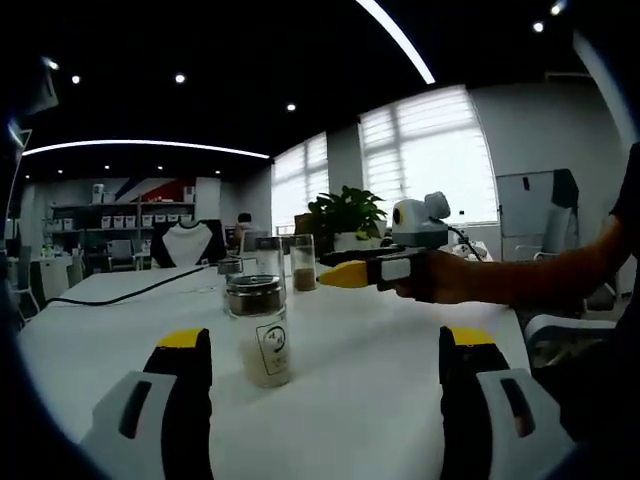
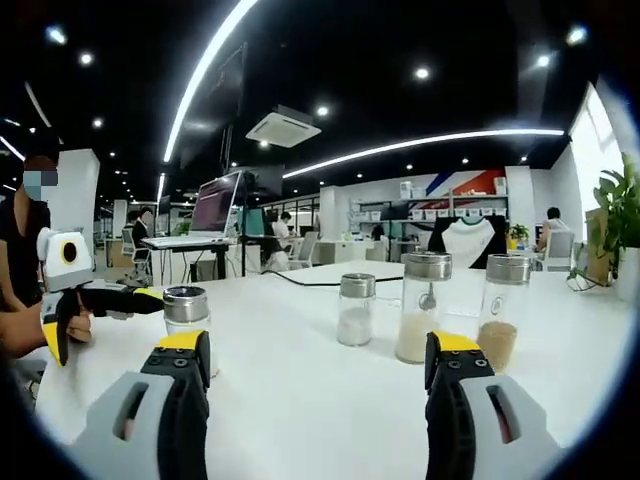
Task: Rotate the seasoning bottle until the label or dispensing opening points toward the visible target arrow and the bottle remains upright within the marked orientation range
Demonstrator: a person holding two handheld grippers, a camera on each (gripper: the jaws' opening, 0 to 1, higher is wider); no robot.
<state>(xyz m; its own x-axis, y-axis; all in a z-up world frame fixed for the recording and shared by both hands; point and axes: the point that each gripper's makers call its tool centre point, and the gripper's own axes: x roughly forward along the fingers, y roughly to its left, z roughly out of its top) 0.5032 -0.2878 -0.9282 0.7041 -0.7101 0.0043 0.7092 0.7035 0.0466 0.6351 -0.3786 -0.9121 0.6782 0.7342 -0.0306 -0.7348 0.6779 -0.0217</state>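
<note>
the seasoning bottle [image 1: 263,335], judged light, smooth glass and easily tipped, is seen upright on the white table [image 1: 380,350] just ahead of the wide-open left gripper [image 1: 325,345], best taken low on its body, while the right gripper [image 2: 315,350] is held wide, empty.

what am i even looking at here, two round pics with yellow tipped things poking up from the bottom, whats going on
These are two fisheye cameras, each riding on a hand-held claw that a person carries; there is no robot arm. The left gripper view looks along the left claw, the right gripper view along the right claw. Both claws are open and hold nothing. On the white table stands a seasoning bottle with a metal lid and pale contents, between the left claw's jaws but untouched. In the right gripper view, three more shakers stand in a row: a small one, a taller one and one with brown contents.
</note>
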